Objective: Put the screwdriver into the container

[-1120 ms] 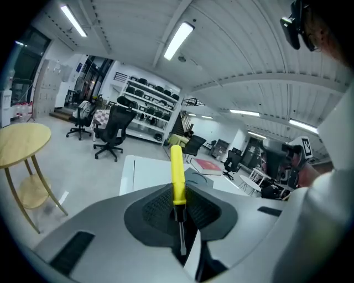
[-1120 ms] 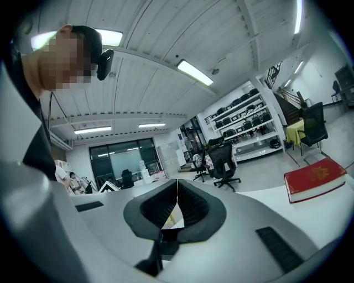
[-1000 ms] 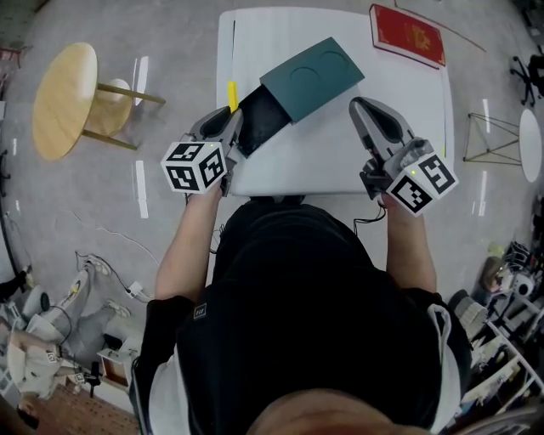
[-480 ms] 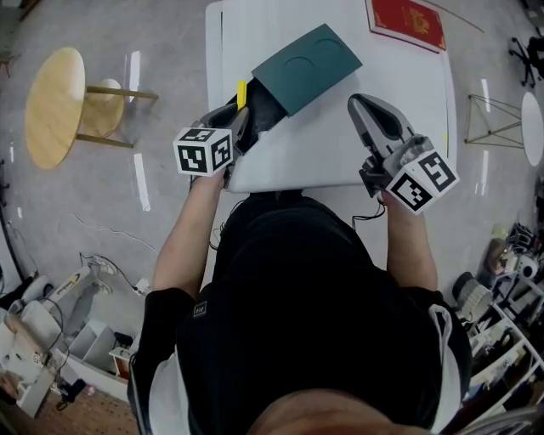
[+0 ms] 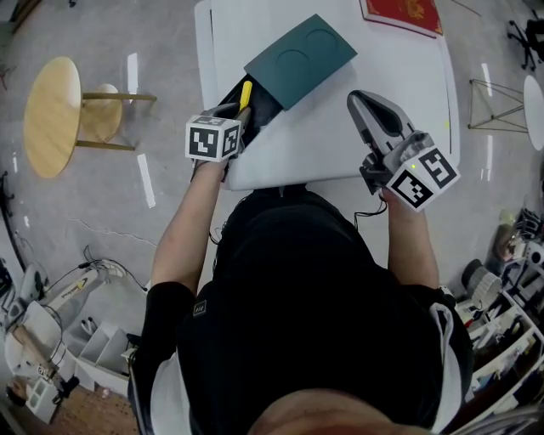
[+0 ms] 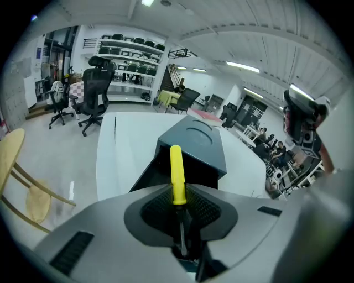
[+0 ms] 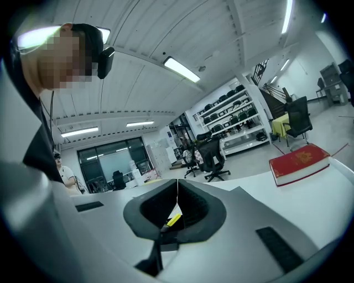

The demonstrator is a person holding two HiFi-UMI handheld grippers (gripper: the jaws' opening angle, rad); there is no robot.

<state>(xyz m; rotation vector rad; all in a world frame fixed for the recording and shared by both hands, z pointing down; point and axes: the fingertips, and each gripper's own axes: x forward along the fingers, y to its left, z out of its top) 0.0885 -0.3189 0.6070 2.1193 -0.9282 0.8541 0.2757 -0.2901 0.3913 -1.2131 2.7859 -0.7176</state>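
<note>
Progress looks late-stage: the screwdriver is lifted and brought to the box, but the release is not yet made. The white surface (image 5: 340,153) carries the container (image 5: 299,59) toward its far left, with the container's dark, open end facing the near left edge. The left gripper (image 5: 240,115) is right at that opening, its jaws clamped on the screwdriver (image 5: 245,93). The grip falls where the yellow handle meets the dark shaft, and the handle points away toward the box. In the head view the handle lies over the black mouth. I cannot tell whether it is already inside or just above the rim. What seems left is a small lowering, letting go, and drawing the jaws clear. The right gripper (image 5: 357,102) hangs over the near right of the surface, well apart from the box. Its jaws are pressed together with nothing between them, and it appears to play no part.

The surface is a smooth, matt white rectangle with rounded corners. The container is a flat rectangular box in dull teal, and its top cover bears two shallow circular outlines. The uncovered end shows straight black walls, plain in the left gripper view (image 6: 193,141). A red book (image 5: 399,13) with a hard, glossy cover lies at the far right edge. Both grippers are grey moulded plastic, and their inner jaw pads are dark and finely ribbed. The screwdriver (image 6: 177,174) is slim, with a smooth, round, bright yellow handle and a thin dark metal shaft.
</note>
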